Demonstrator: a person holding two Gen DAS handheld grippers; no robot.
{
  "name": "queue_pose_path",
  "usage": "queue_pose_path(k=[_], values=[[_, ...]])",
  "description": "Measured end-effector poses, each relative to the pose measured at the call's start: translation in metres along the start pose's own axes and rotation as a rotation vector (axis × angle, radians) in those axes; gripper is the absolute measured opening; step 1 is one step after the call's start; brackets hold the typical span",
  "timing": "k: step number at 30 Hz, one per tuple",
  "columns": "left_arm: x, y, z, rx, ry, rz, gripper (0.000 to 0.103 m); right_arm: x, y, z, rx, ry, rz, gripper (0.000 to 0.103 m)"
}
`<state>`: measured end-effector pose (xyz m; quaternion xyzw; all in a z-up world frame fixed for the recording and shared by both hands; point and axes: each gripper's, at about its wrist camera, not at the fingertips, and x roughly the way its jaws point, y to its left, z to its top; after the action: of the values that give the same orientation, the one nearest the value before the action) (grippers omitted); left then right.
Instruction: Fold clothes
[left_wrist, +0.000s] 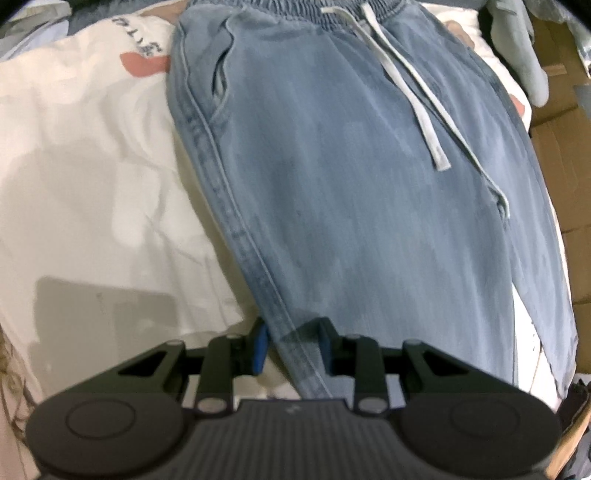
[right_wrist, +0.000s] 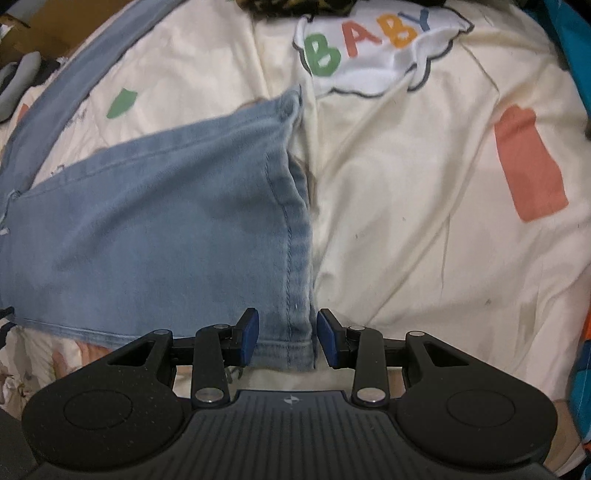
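Light blue jeans (left_wrist: 351, 166) lie flat on the bed, the elastic waistband and white drawstring (left_wrist: 406, 85) at the far end. My left gripper (left_wrist: 292, 347) hangs over the jeans' left side seam near the camera. Its jaws stand apart, with the seam edge running between them and no pad pressing on it. In the right wrist view a jeans leg (right_wrist: 166, 229) lies across the quilt, its stitched hem (right_wrist: 295, 258) running toward me. My right gripper (right_wrist: 288, 338) straddles the near corner of that hem, with both blue pads clear of the cloth.
A cream quilt (right_wrist: 406, 203) with coloured patches and a "BABY" cloud (right_wrist: 369, 48) covers the bed. Brown cardboard (left_wrist: 561, 129) and a grey garment (left_wrist: 524, 48) lie past the jeans on the right. Teal cloth (right_wrist: 576, 37) borders the quilt's right edge.
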<state>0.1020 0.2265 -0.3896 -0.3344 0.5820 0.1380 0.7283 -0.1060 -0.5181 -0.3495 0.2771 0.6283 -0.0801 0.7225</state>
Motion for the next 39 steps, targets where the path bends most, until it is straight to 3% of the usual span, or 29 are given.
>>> queue_pose_path(k=[10,13,16,18,22,26,32,39], values=[[-0.001,-0.003,0.003,-0.010,0.012,-0.004,0.030,0.007,-0.003,-0.004,-0.002,0.026,0.023,0.042],[-0.018,0.024,0.010,0.006,0.020,-0.008,0.030,0.003,-0.008,-0.003,0.020,0.021,0.065,0.041],[-0.019,0.027,0.011,0.011,0.021,-0.007,0.030,-0.002,-0.016,-0.003,0.054,0.009,0.114,0.041],[-0.014,0.007,0.002,0.006,0.022,-0.008,0.030,0.002,-0.020,-0.004,0.068,0.014,0.116,0.041],[-0.016,0.011,0.000,0.009,0.030,-0.012,0.030,0.013,-0.027,-0.004,0.115,0.042,0.127,0.041],[-0.018,0.016,0.000,0.000,0.029,-0.020,0.030,0.018,-0.041,-0.002,0.243,0.072,0.195,0.041],[-0.020,0.031,0.001,-0.056,0.013,-0.045,0.030,0.004,-0.047,-0.004,0.272,0.074,0.356,0.034],[-0.023,0.056,0.000,-0.140,-0.011,-0.087,0.031,0.007,-0.056,-0.011,0.381,0.046,0.383,0.032]])
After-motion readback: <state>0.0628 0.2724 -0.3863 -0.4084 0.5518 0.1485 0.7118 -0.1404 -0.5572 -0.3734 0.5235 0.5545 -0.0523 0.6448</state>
